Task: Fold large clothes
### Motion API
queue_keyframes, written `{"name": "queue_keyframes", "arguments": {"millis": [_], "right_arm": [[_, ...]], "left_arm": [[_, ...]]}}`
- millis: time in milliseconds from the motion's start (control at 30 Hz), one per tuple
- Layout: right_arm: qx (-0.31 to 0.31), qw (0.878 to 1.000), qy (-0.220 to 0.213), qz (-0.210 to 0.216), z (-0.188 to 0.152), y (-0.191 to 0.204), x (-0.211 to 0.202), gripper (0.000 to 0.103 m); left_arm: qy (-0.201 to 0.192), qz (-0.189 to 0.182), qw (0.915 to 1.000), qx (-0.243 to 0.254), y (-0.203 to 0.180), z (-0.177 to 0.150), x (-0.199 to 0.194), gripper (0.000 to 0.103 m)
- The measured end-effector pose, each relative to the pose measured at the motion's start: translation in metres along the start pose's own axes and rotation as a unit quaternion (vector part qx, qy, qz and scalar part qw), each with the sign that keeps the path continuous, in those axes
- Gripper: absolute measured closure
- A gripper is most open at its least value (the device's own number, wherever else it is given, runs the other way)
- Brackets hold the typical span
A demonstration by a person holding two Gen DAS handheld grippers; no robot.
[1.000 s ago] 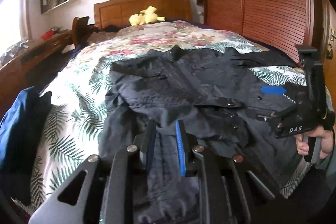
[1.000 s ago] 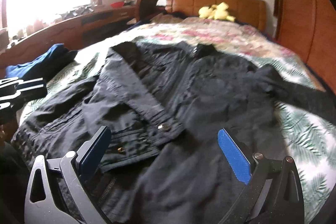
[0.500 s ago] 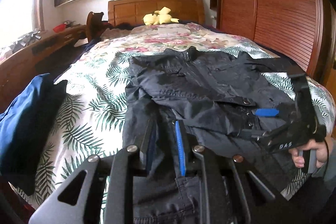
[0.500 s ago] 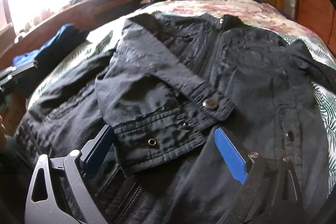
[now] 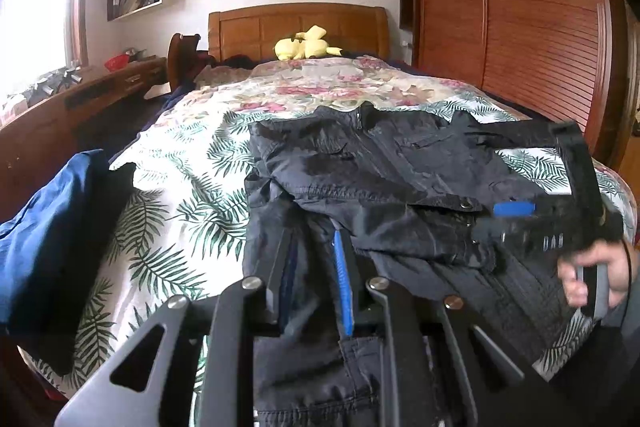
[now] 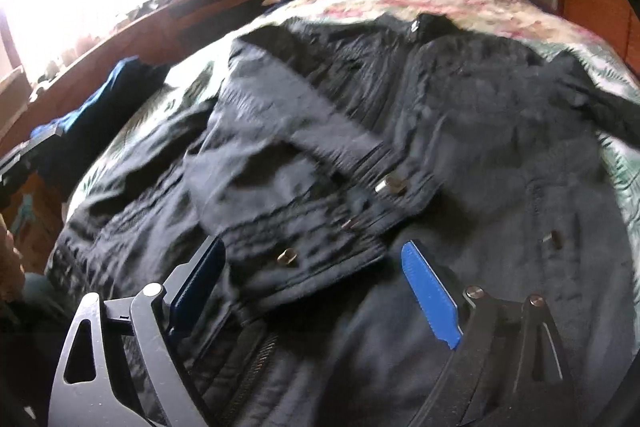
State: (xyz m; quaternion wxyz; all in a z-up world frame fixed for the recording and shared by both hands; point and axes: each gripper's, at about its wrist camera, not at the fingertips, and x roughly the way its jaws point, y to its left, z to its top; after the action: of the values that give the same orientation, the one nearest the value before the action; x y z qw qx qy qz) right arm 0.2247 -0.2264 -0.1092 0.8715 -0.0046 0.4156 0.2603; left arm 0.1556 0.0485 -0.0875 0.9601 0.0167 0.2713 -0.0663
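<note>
A large black jacket point(image 5: 384, 183) lies spread on the bed, collar toward the headboard, with one sleeve folded across its front point(image 6: 304, 163). My left gripper point(image 5: 316, 259) is shut on the jacket's lower left edge, with dark fabric pinched between its blue pads. My right gripper point(image 6: 316, 275) is open just above the jacket's lower front, its jaws standing either side of the snap-button cuff point(image 6: 320, 239). The right gripper also shows in the left wrist view point(image 5: 532, 223), held by a hand at the right.
The bed point(image 5: 176, 211) has a leaf and flower print cover. A blue garment point(image 5: 44, 239) lies at its left edge. A yellow plush toy point(image 5: 306, 45) sits by the wooden headboard. A wooden wardrobe point(image 5: 520, 27) stands right, a desk point(image 5: 80, 99) left.
The left gripper has pulled back and lifted with the jacket edge held. The right gripper has moved forward and lower over the folded sleeve cuff, staying open.
</note>
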Motion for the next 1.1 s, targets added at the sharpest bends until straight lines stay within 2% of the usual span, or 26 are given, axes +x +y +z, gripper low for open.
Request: {"name": "queue_keyframes", "arguments": {"millis": [167, 333, 467, 567, 600, 767, 900, 1100], "right_arm": [[0.026, 0.999, -0.018, -0.007, 0.025, -0.026, -0.008, 0.012], [0.034, 0.999, 0.015, -0.025, 0.044, -0.048, 0.022, 0.016], [0.039, 0.997, 0.062, 0.000, 0.042, -0.053, 0.053, 0.029], [0.018, 0.998, 0.062, 0.010, 0.038, -0.044, 0.053, 0.053], [0.011, 0.998, 0.058, 0.013, 0.037, -0.040, 0.050, 0.064], [-0.024, 0.999, 0.041, 0.025, 0.033, -0.025, 0.038, 0.087], [-0.038, 0.999, 0.003, 0.030, 0.035, -0.014, 0.019, 0.093], [-0.084, 0.992, -0.085, 0.042, 0.043, 0.022, -0.043, 0.097]], "left_arm": [[-0.001, -0.001, 1.0000, -0.001, 0.001, 0.000, -0.003, 0.087], [-0.004, -0.004, 1.0000, -0.007, 0.004, 0.000, -0.006, 0.087], [-0.005, -0.004, 1.0000, -0.006, 0.004, 0.000, -0.008, 0.087], [-0.005, -0.001, 1.0000, -0.003, 0.004, -0.001, -0.009, 0.087], [-0.005, 0.000, 1.0000, -0.002, 0.004, -0.001, -0.009, 0.087], [-0.007, 0.001, 1.0000, -0.004, 0.003, -0.001, -0.012, 0.087], [-0.007, -0.004, 1.0000, -0.004, 0.003, -0.001, -0.012, 0.087], [-0.012, -0.009, 0.9999, -0.003, -0.002, 0.001, -0.012, 0.087]]}}
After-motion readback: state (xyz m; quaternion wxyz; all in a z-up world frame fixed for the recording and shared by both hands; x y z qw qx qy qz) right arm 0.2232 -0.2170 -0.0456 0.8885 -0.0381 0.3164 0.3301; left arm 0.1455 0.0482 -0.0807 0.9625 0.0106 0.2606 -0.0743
